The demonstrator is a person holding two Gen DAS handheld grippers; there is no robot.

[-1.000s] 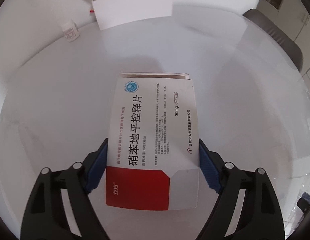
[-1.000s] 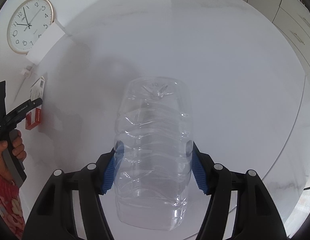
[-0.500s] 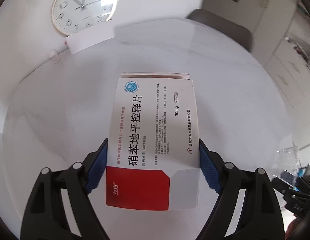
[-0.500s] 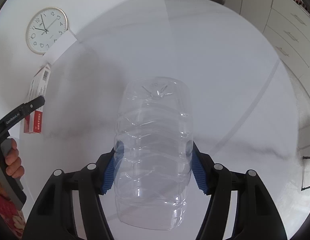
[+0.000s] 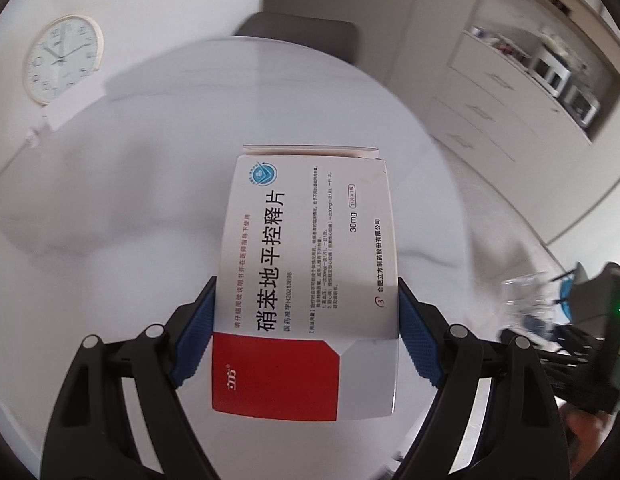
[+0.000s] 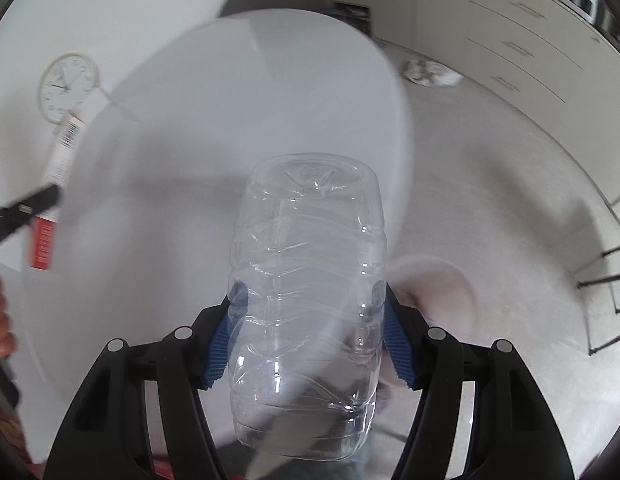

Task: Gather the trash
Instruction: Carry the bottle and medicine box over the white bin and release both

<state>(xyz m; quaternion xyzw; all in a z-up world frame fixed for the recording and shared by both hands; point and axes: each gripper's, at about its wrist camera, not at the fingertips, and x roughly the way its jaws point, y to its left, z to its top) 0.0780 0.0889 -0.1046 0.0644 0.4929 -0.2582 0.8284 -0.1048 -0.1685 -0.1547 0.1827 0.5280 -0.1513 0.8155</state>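
Observation:
My left gripper (image 5: 306, 334) is shut on a white and red medicine box (image 5: 310, 272) with Chinese print, held above the round white table (image 5: 149, 200). My right gripper (image 6: 310, 340) is shut on a clear empty plastic bottle (image 6: 305, 300), its base pointing away, held over the table's right edge. The box (image 6: 55, 188) and the left gripper also show at the left of the right wrist view. The bottle (image 5: 526, 292) shows blurred at the right of the left wrist view.
A wall clock (image 5: 61, 64) leans behind the table with a white card (image 5: 75, 104) below it. A grey chair (image 5: 297, 40) stands at the far side. Cabinets with drawers (image 6: 530, 52) line the right. A pale round bin (image 6: 434, 292) sits on the floor below the bottle.
Both grippers have swung right with their loads. The table has slid left in both views, and floor, cabinets and the pale bin have come into view.

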